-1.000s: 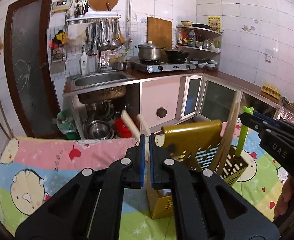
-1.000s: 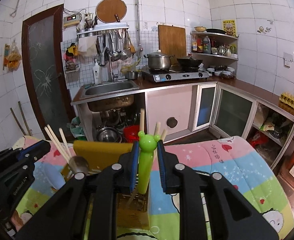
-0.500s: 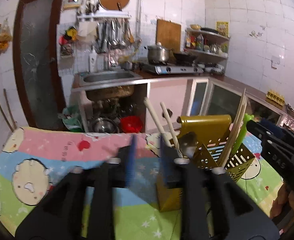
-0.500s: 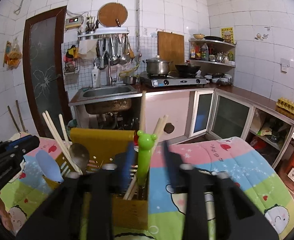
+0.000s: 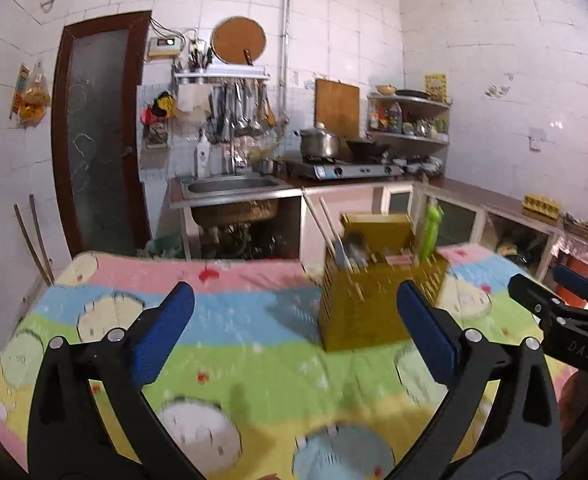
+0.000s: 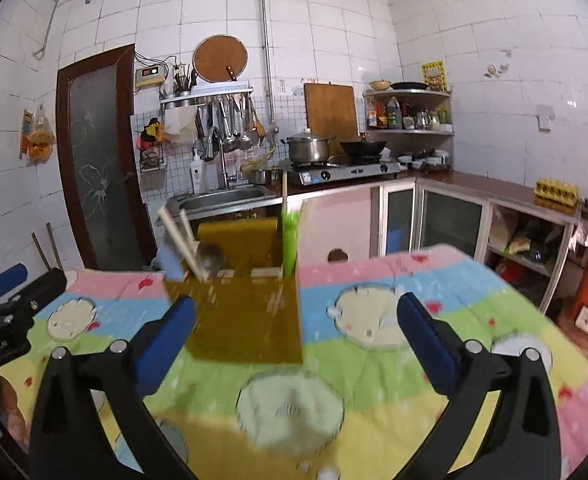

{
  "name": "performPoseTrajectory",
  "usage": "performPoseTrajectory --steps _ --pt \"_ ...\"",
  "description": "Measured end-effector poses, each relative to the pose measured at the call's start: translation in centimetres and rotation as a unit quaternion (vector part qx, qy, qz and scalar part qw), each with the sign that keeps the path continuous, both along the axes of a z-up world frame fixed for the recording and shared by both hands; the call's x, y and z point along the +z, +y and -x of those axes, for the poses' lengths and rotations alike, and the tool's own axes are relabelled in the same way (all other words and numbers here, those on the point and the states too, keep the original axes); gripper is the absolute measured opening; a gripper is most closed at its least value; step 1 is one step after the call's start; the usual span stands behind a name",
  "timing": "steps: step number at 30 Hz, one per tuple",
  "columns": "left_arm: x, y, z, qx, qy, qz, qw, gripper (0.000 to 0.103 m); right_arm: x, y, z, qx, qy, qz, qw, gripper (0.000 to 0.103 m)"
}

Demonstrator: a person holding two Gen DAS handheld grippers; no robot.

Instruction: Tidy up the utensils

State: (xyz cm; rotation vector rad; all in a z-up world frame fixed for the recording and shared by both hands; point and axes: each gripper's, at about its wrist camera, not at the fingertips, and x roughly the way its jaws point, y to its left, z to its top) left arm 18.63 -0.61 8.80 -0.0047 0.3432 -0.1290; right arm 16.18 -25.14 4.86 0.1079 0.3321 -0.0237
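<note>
A yellow slotted utensil holder point(image 5: 364, 308) point(image 6: 246, 320) stands on the cartoon-print cloth point(image 5: 230, 344). In it stand a green utensil point(image 5: 430, 232) point(image 6: 290, 240), pale chopsticks point(image 5: 322, 220) point(image 6: 178, 232) and a metal spoon point(image 5: 354, 244) point(image 6: 210, 258). My left gripper point(image 5: 294, 296) point(image 6: 34, 280) hangs back from the holder's left side, jaws opening wide, nothing between them. My right gripper point(image 6: 296, 304) point(image 5: 542, 280) is drawn back in front of the holder, jaws also opening, and empty.
The cloth-covered table point(image 6: 414, 280) spreads to both sides of the holder. Beyond its far edge are a sink point(image 5: 230, 186), a gas stove with a pot point(image 5: 320, 142), pink and glass-fronted cabinets point(image 6: 450, 216) and a dark door point(image 5: 98, 136).
Both grippers were shut at the holder, the right one on the green utensil. Both have spread their jaws wide and pulled back, leaving the green utensil standing in the holder.
</note>
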Motion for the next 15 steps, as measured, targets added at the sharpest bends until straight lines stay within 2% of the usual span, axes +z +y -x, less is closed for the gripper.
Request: performPoseTrajectory --steps 2,8,15 --pt "-1.4 -0.1 1.5 -0.004 0.005 -0.005 1.0 0.098 -1.5 0.6 1.8 -0.003 0.01 0.012 1.0 0.099" --pt "-5.4 -0.5 4.7 0.001 0.009 -0.048 0.9988 0.098 -4.3 1.7 5.1 0.007 0.0 0.039 0.999 0.099" --pt "-7.5 0.4 5.6 0.012 -0.004 -0.038 0.9992 0.098 -6.1 1.4 6.5 0.002 -0.015 0.034 0.999 0.099"
